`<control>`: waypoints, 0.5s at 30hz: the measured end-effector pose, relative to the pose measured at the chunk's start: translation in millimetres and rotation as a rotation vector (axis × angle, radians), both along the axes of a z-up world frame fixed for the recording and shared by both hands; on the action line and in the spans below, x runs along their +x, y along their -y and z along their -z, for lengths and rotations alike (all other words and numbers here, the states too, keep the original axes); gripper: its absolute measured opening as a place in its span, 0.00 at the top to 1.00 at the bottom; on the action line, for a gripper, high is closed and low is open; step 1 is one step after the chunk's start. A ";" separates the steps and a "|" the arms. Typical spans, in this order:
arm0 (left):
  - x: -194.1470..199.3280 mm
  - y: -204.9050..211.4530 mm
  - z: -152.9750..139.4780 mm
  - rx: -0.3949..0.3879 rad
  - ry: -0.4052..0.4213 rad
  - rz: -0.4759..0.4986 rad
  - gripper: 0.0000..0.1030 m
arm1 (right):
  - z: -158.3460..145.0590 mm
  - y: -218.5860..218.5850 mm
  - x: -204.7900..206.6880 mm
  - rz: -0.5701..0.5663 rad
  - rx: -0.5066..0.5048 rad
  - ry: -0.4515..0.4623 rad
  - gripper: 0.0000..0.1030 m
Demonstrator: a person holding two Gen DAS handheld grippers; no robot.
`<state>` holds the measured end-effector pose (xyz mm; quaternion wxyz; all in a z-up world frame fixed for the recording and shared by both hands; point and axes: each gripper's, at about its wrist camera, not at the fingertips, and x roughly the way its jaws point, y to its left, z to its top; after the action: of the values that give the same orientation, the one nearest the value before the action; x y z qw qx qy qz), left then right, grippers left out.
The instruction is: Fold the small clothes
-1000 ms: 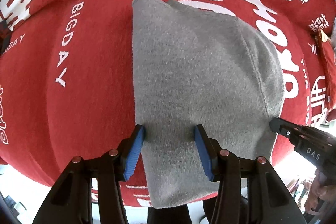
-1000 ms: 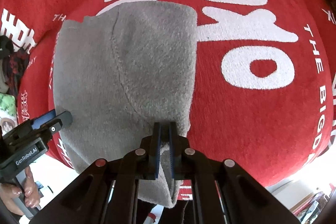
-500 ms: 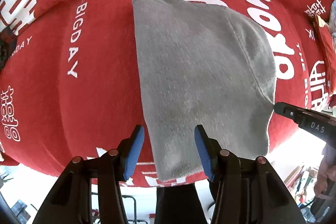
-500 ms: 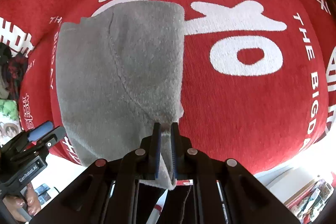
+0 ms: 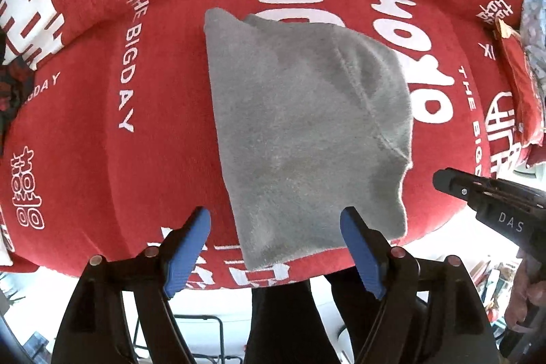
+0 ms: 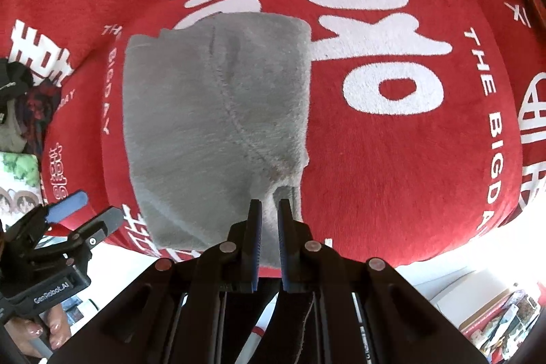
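Grey garment (image 5: pixel 307 132): a fuzzy grey piece of small clothing, folded, lying flat on the red cloth; a curved seam runs across its upper layer; its near edge lies close to the cloth's near edge.
Red cloth (image 5: pixel 102 159): red covering with large white characters and "THE BIGDAY" lettering, spread over the table under the garment.
Left gripper (image 5: pixel 274 244): above the garment's near edge, pointing straight down; its jaws have just been opening and now stand wide apart, the blue pads (image 5: pixel 191 248) clear of the fabric on either side, nothing grasped.
Right gripper (image 6: pixel 269 227): above the garment's near right corner, pointing steeply down; its jaws have just been easing apart and leave only a narrow slit; grey fabric shows through the slit, but whether the pads still pinch it I cannot tell.
Left gripper in the right wrist view (image 6: pixel 82 210): left of the garment, at the near edge of the red cloth, held by a hand (image 6: pixel 41 330) with fingers wrapped around the handle.
Right gripper in the left wrist view (image 5: pixel 443 181): right of the garment's near corner, apart from it.
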<state>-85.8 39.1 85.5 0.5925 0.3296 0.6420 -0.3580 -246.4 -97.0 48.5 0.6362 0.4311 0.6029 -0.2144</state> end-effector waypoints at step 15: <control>-2.2 -3.0 -37.5 -0.053 0.108 -0.047 0.00 | -48.1 -14.9 3.5 -0.046 -0.144 0.000 0.20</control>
<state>-88.0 42.0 123.0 0.6430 0.3173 0.6069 -0.3429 -242.9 -82.2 96.6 0.6702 0.3704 0.5956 -0.2427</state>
